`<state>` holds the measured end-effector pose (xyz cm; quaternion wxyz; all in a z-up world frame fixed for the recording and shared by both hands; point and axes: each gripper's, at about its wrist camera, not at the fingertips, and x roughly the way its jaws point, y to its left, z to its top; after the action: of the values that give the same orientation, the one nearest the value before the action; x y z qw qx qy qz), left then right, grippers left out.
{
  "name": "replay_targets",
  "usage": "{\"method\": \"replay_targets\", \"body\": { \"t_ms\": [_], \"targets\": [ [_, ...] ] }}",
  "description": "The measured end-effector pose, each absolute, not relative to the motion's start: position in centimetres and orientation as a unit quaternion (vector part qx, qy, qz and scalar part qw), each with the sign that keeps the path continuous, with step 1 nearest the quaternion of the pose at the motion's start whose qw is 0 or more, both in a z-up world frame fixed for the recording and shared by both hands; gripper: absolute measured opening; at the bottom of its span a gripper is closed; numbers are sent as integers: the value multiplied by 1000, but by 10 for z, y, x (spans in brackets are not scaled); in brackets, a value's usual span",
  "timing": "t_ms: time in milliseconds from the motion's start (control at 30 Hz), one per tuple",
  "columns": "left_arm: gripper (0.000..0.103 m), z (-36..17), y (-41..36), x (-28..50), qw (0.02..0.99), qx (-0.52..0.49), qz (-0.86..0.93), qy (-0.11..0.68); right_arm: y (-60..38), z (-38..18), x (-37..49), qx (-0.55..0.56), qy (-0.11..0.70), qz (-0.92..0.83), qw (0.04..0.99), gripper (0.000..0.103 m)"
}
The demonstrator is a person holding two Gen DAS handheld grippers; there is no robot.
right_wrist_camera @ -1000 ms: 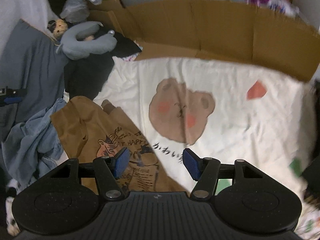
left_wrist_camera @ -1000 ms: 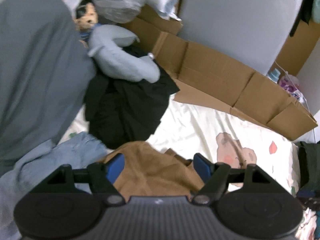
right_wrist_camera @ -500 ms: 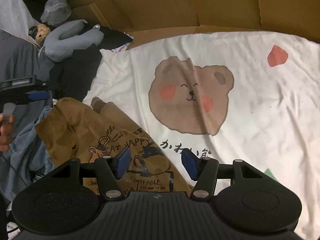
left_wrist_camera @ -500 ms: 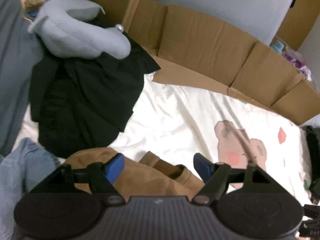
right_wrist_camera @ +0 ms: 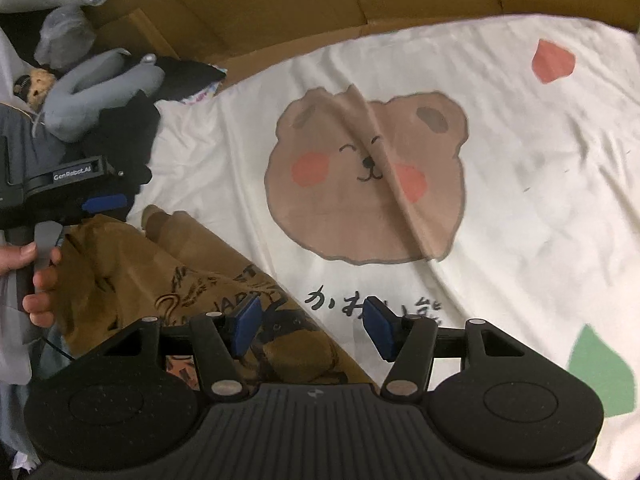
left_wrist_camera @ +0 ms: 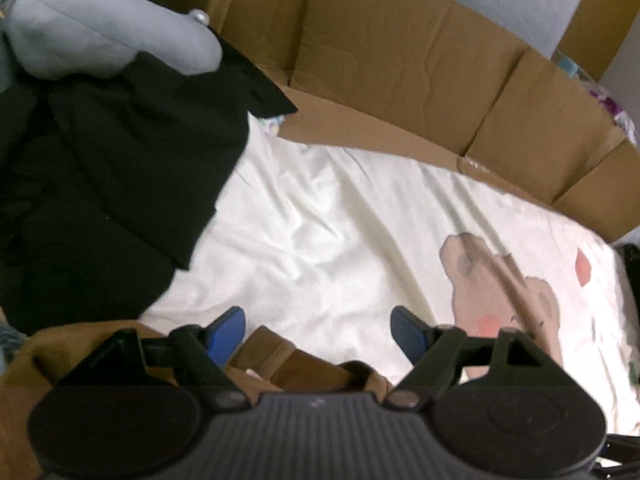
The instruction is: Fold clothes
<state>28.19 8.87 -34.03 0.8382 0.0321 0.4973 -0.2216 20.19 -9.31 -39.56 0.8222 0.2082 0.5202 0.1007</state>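
Note:
A brown printed T-shirt (right_wrist_camera: 140, 272) lies crumpled on the left of a white bed sheet (right_wrist_camera: 520, 160) with a bear print. My right gripper (right_wrist_camera: 312, 312) hangs open just above the shirt's right edge. Its left pad is over the print and its right pad over the sheet. My left gripper (left_wrist_camera: 316, 320) hovers over the shirt's top edge (left_wrist_camera: 304, 366). Its jaws are opening; folded brown fabric lies below them, and the pads press on nothing. A person's hand (right_wrist_camera: 36, 276) holds the left gripper's handle.
A black garment (left_wrist_camera: 100, 184) and a grey neck pillow (left_wrist_camera: 100, 28) lie at the far left. Flattened cardboard (left_wrist_camera: 400, 80) lines the far side of the sheet (left_wrist_camera: 320, 220). A small plush toy (right_wrist_camera: 36, 82) sits beside the pillow (right_wrist_camera: 100, 88).
Both grippers have come down toward the bed, so shirt and sheet look larger. The left gripper has moved from over the black garment to the shirt's top edge.

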Motion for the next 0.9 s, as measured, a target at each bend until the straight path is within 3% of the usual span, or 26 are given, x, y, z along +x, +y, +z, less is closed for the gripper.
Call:
{"method": "replay_targets", "body": {
  "t_ms": [133, 200, 233, 300, 367, 433, 900],
  "targets": [
    [82, -355, 85, 283, 825, 49, -223, 517, -79, -406, 208, 222, 527, 106, 813, 61],
    [77, -361, 86, 281, 818, 59, -219, 529, -71, -408, 209, 217, 532, 111, 811, 60],
    [70, -364, 87, 279, 814, 63, -217, 536, -67, -410, 210, 214, 535, 113, 809, 55],
    [56, -368, 91, 274, 809, 65, -212, 544, -61, -412, 211, 208, 544, 120, 804, 28],
    [25, -369, 95, 269, 810, 75, -209, 543, -57, -411, 210, 201, 546, 131, 803, 10],
    [13, -367, 99, 268, 809, 75, -209, 545, -54, -406, 208, 190, 541, 142, 807, 4],
    [9, -305, 145, 218, 823, 27, -226, 521, -46, -355, 172, 185, 517, 189, 814, 1]
  ]
}}
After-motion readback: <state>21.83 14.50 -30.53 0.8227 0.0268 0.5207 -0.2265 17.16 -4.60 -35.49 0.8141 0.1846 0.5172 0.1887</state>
